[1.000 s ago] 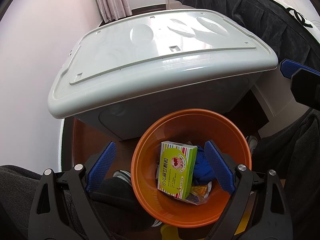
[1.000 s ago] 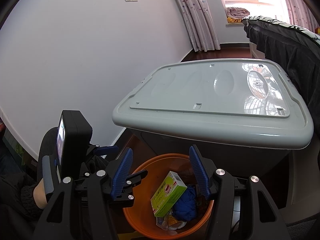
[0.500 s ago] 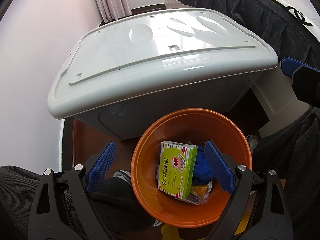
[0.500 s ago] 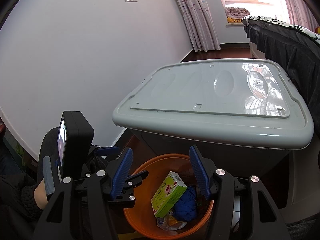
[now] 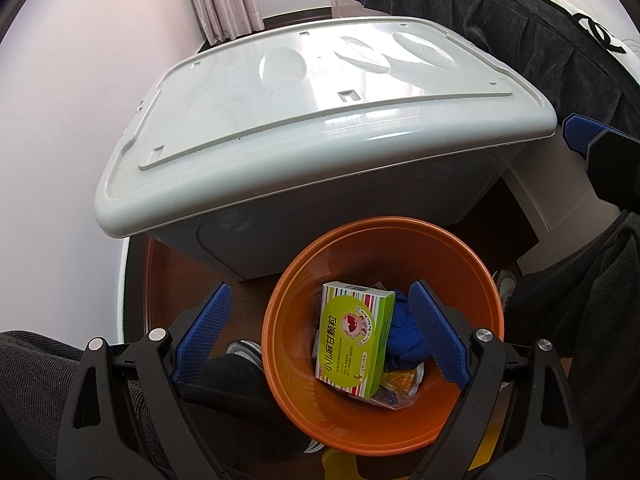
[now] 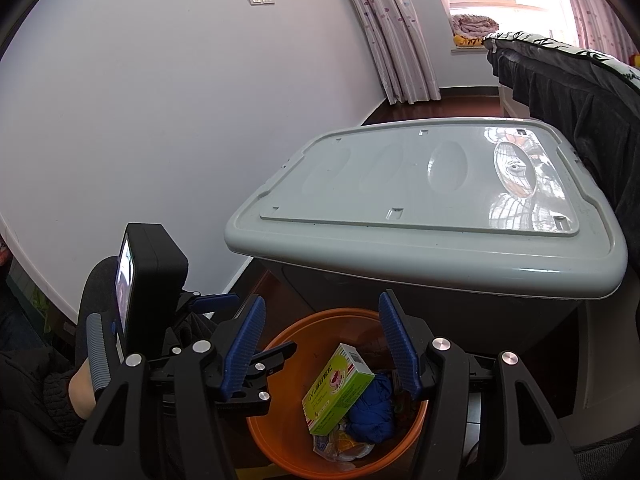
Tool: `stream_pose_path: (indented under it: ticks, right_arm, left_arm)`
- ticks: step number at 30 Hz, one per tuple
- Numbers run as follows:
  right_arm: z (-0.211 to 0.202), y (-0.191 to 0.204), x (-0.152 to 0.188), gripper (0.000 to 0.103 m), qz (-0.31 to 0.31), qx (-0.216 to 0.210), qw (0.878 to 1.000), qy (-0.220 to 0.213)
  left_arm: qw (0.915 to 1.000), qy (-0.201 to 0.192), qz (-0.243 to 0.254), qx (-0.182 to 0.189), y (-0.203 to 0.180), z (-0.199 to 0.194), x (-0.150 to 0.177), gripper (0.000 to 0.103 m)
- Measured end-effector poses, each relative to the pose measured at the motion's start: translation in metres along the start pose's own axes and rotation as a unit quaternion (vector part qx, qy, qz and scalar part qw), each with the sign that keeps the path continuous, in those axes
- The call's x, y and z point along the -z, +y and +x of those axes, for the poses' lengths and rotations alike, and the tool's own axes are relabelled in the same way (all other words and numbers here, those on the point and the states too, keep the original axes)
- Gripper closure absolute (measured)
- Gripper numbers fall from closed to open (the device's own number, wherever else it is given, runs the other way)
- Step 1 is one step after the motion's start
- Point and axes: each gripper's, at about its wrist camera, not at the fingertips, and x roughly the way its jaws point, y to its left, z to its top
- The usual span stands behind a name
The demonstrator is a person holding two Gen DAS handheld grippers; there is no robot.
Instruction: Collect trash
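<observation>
An orange bin (image 5: 280,320) stands on the dark floor in front of a grey storage box. In it lie a green medicine box (image 5: 354,340), a crumpled blue item (image 5: 404,332) and a yellow wrapper (image 5: 400,388). My left gripper (image 5: 320,334) hovers above the bin, open wide, nothing between its blue pads. My right gripper (image 6: 322,344) also hangs over the bin (image 6: 280,432), open and holding nothing. Its view shows the green box (image 6: 340,388), the blue item (image 6: 372,408) and the wrapper (image 6: 340,444) below.
The grey storage box with its lid (image 5: 320,120) fills the space just behind the bin. A black cover (image 5: 520,20) hangs at the right. A white wall (image 6: 140,120) runs along the left. The person's dark trouser leg (image 5: 40,380) and a shoe (image 5: 244,350) are beside the bin.
</observation>
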Motion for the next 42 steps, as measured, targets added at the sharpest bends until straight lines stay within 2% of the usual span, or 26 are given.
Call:
stream_pose_path:
  ticks: [24, 32, 35, 42]
  right_arm:
    - [-0.0008, -0.0006, -0.0013, 0.044, 0.001, -0.001, 1.000, -0.002]
    - [-0.0026, -0.0003, -0.0025, 0.043, 0.001, -0.002, 1.000, -0.006]
    - [-0.0030, -0.0002, -0.0029, 0.041, 0.001, -0.003, 1.000, -0.007]
    - [-0.0040, -0.0002, -0.0034, 0.039, 0.002, -0.003, 1.000, -0.010]
  left_arm:
    - [1.0000, 0.001, -0.005, -0.006, -0.0007, 0.0017, 0.0000, 0.015]
    - [0.9999, 0.001, -0.012, 0.002, -0.0005, 0.0015, -0.0011, 0.015]
    - [0.9999, -0.001, -0.008, -0.006, -0.0016, 0.0009, -0.0013, 0.012]
    - [1.0000, -0.002, -0.005, -0.006, -0.0037, 0.0007, -0.0022, 0.012]
